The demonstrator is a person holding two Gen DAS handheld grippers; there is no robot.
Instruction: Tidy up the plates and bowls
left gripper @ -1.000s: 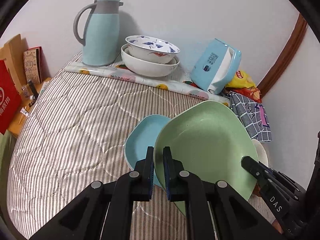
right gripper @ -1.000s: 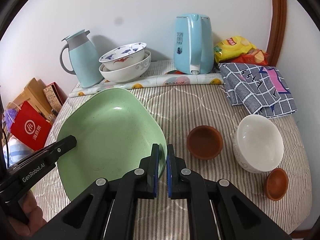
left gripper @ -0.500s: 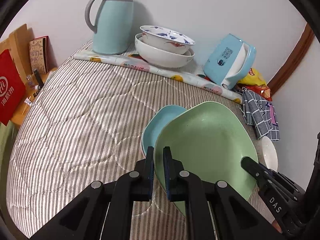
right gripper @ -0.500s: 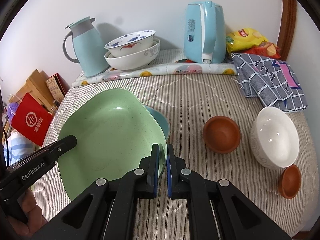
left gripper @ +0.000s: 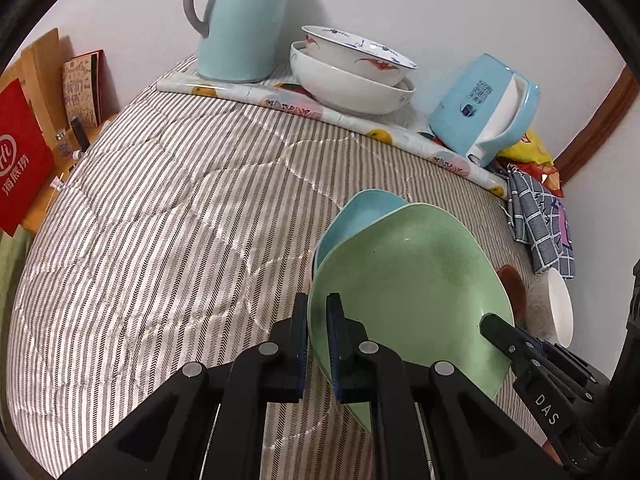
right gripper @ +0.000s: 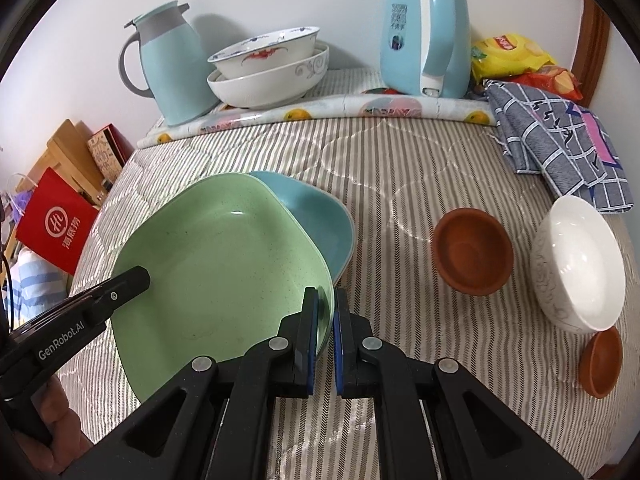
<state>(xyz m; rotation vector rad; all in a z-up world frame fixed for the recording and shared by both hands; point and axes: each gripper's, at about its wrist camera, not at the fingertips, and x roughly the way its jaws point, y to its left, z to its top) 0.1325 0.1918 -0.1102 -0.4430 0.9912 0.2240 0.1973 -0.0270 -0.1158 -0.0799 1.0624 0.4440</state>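
Observation:
Both grippers hold one green plate [left gripper: 412, 284] by opposite rims. My left gripper [left gripper: 318, 312] is shut on its left rim; my right gripper [right gripper: 325, 308] is shut on its right rim, where the green plate [right gripper: 212, 264] shows too. A blue plate [right gripper: 320, 220] lies on the striped cloth under and beyond the green one, partly covered; it also shows in the left wrist view [left gripper: 360, 216]. Two stacked white bowls [right gripper: 268, 68] stand at the back. A white bowl [right gripper: 576, 272], a brown bowl [right gripper: 472, 256] and a smaller brown bowl [right gripper: 600, 360] sit at the right.
A teal jug [right gripper: 168, 64] and a blue kettle [right gripper: 428, 28] stand at the back on a rolled fruit-print mat [right gripper: 360, 112]. A checked cloth [right gripper: 560, 140] and snack bags [right gripper: 516, 56] lie back right. A red bag [right gripper: 56, 220] stands beyond the left edge.
Both grippers have carried the green plate forward and lower, so the blue plate now shows under and beyond it. The back bowls and jug look nearer.

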